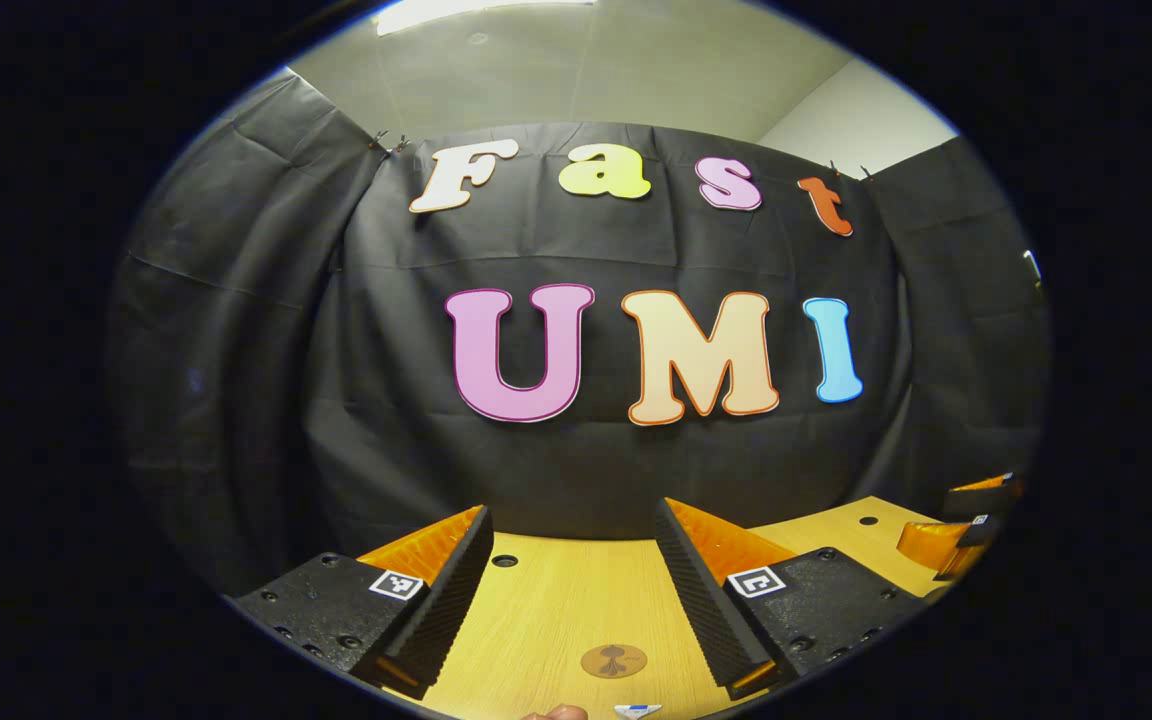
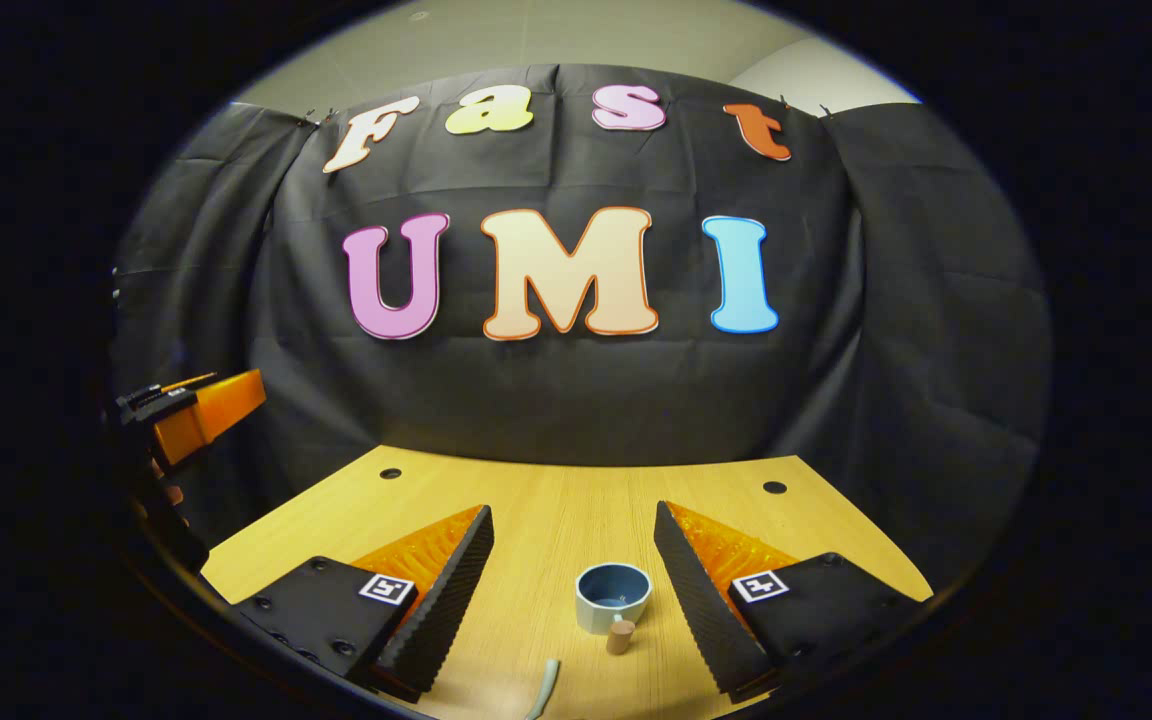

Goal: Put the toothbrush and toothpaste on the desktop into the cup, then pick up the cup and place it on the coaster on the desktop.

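Observation:
In the right gripper view a blue cup (image 2: 613, 596) stands upright on the wooden desktop (image 2: 556, 490), with a small wooden knob (image 2: 621, 637) on its near side. A pale curved toothbrush end (image 2: 544, 690) pokes in at the bottom edge. My right gripper (image 2: 573, 510) hangs open above the desk, the cup lying between and below its fingers. In the left gripper view a round brown coaster (image 1: 613, 660) lies flat on the desktop (image 1: 556, 590). A white and blue tip (image 1: 636, 710), perhaps the toothpaste, peeks in below it. My left gripper (image 1: 572, 512) is open over the coaster area, holding nothing.
Small round holes (image 2: 774, 487) mark the desk's back corners. The black cloth wall (image 2: 576, 400) closes the far edge. The other gripper (image 1: 966, 530) shows at the far right of the left gripper view, and the left one (image 2: 198, 410) at the far left of the right gripper view.

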### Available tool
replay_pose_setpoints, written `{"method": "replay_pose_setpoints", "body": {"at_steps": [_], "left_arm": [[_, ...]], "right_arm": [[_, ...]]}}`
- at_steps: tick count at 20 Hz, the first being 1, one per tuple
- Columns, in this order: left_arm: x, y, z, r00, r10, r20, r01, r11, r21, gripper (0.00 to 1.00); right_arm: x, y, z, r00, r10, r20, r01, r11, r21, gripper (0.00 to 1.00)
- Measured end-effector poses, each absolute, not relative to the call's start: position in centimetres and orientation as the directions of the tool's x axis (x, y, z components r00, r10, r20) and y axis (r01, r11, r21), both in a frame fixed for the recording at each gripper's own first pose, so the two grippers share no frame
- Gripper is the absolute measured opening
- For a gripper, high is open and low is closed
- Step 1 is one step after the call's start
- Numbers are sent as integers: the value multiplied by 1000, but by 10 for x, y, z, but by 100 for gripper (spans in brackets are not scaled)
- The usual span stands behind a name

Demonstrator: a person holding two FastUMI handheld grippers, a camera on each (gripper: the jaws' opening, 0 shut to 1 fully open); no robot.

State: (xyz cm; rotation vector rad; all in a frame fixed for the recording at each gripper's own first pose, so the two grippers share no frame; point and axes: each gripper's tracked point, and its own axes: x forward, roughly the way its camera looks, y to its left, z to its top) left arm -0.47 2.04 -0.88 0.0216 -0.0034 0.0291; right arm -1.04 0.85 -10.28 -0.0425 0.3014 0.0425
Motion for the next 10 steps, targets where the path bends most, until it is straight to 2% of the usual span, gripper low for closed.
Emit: {"method": "replay_pose_setpoints", "body": {"at_steps": [10], "left_arm": [[-12, 42, -24, 997, 76, -28, -75, 997, 23, 94]], "right_arm": [[-28, 17, -194, 830, 55, -555, -83, 996, -25, 99]]}}
